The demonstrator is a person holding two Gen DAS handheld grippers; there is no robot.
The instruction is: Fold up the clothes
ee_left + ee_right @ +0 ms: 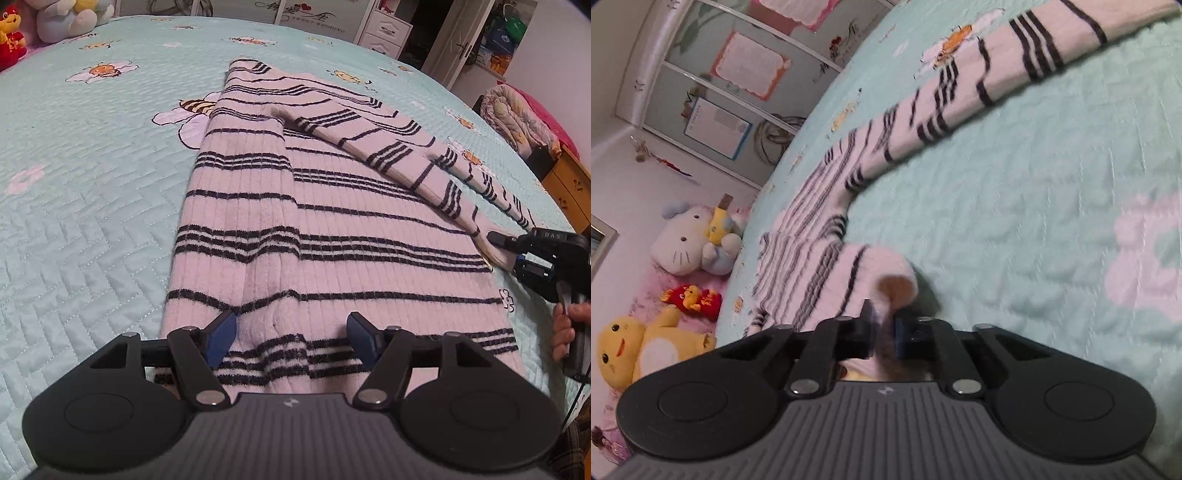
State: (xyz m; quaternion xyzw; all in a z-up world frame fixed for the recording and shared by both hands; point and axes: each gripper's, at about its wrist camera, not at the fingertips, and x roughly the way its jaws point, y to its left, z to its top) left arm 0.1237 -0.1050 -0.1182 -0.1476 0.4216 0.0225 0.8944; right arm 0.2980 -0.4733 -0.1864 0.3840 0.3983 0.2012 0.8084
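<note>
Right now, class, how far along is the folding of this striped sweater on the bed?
Done: the sweater's left side is already folded in over the body, forming a lengthwise crease. In hand: the right gripper is shut on the cuff of the right sleeve, which lies stretched out to the side. The left gripper hovers open over the hem. Left: fold that sleeve in, then fold the body crosswise.

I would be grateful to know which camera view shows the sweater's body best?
The left wrist view: the striped sweater lies spread across the bedspread, body and sleeve both visible. The right wrist view shows only its blurred sleeve, the cuff pinched in the right gripper.
</note>
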